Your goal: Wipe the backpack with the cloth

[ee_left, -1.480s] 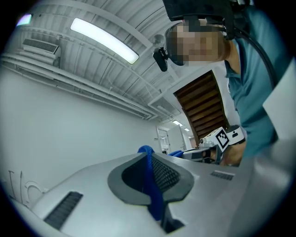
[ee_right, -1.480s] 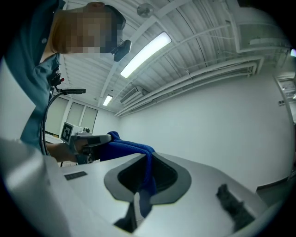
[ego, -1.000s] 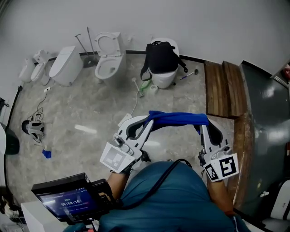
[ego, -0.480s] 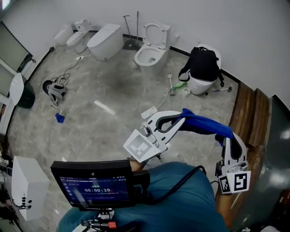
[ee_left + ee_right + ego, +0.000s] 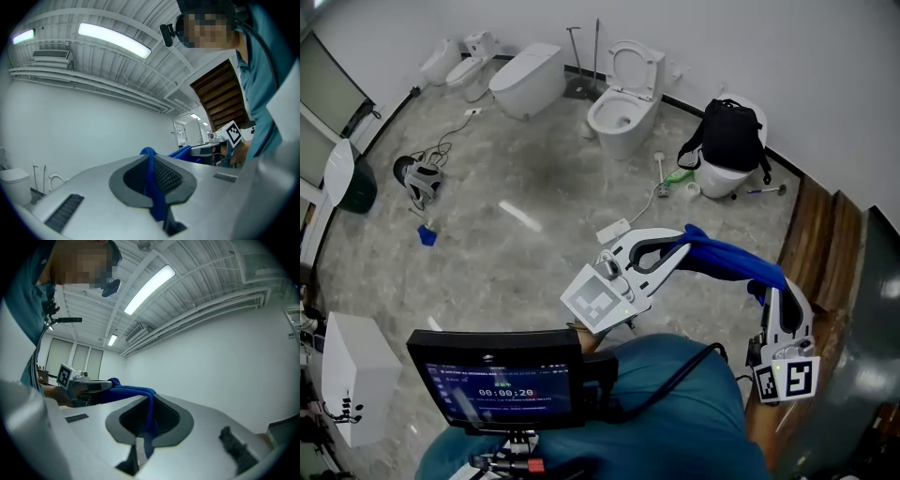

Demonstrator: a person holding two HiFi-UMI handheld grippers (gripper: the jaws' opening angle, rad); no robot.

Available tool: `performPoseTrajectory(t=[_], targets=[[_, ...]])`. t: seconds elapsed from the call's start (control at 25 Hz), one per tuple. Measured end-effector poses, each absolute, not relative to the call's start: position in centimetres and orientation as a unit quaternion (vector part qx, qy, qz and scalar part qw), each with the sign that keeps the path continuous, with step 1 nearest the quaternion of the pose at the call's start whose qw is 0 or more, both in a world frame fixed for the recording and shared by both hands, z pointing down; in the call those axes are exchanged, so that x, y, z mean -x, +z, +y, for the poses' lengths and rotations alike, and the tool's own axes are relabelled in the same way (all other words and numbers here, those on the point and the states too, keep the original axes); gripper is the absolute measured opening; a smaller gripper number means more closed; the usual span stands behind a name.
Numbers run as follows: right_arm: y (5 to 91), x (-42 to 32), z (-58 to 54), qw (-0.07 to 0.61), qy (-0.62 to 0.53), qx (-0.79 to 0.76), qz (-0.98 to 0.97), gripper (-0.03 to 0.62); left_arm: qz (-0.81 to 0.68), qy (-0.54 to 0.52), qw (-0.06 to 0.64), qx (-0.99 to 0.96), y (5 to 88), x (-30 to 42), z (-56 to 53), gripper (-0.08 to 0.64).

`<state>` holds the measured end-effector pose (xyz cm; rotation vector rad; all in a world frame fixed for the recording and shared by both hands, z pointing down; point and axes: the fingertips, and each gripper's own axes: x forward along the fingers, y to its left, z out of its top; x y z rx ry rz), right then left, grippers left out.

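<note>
The black fabric backpack (image 5: 731, 134), by the floor's far edge, covers the top of the white round fixture (image 5: 717, 178) it sits on, so what that fixture is stays unclear. The green and white items (image 5: 680, 183) on the grey floor just beside it are too small to name. Each end of the blue cloth (image 5: 727, 257) vanishes between the clamped jaws of the left gripper (image 5: 680, 242) and the right gripper (image 5: 766, 289). The smaller print on the dark-framed screen (image 5: 502, 380) is unreadable. The picture's right edge cuts off the dark grey panel (image 5: 877, 309).

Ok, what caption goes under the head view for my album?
The left gripper and right gripper hold a blue cloth between them, backpack not yet wiped.
</note>
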<state>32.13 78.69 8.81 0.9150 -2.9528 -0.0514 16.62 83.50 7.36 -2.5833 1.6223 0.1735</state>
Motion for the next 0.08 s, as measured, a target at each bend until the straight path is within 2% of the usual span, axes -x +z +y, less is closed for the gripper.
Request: performPoseTrajectory(t=[0.08], targets=[[8.49,-31.89,78.58,0.025,-0.016,-0.296,-0.955,0.021,0.53,0.057,0.043,0.845,7.03,-16.39,83.39,0.018]])
